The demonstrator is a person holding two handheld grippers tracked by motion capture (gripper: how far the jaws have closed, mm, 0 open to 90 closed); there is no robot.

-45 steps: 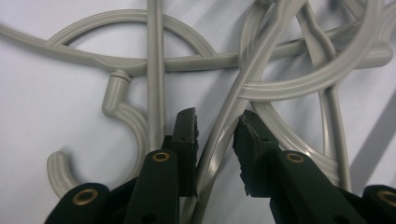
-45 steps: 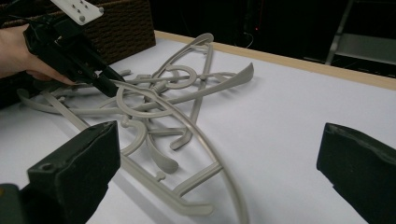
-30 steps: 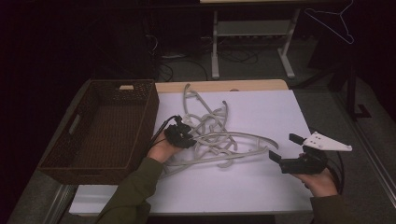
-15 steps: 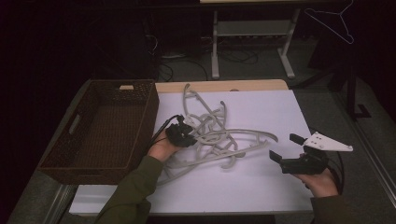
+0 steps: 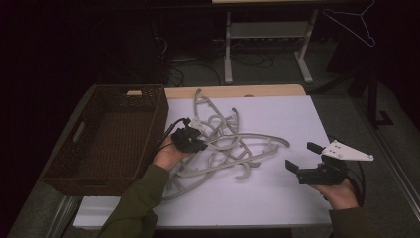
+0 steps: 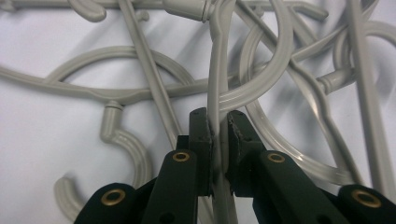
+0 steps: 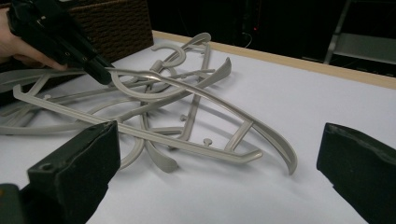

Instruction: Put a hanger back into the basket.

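A tangle of grey plastic hangers (image 5: 233, 144) lies in the middle of the white table (image 5: 277, 198). My left gripper (image 5: 198, 144) sits at the pile's left edge. Its jaws have just been closing, and they are now shut on the thin bar of one hanger (image 6: 215, 70), pinched between the pads (image 6: 217, 126). In the right gripper view that left gripper (image 7: 100, 74) holds the end of a long arched hanger (image 7: 201, 100), which rests tilted on the pile. My right gripper (image 5: 302, 156) stays open to the right of the pile, with nothing between its jaws (image 7: 219, 154).
A dark woven basket (image 5: 161, 114) stands at the table's left side, close beside the left hand. The table's wooden far edge (image 5: 237, 90) runs behind the pile. Metal table legs and a wire hanger (image 5: 349, 22) stand beyond it.
The left gripper has shifted slightly on the pile's left edge, and the arched hanger's right end has moved up a little. The right gripper has stayed where it was.
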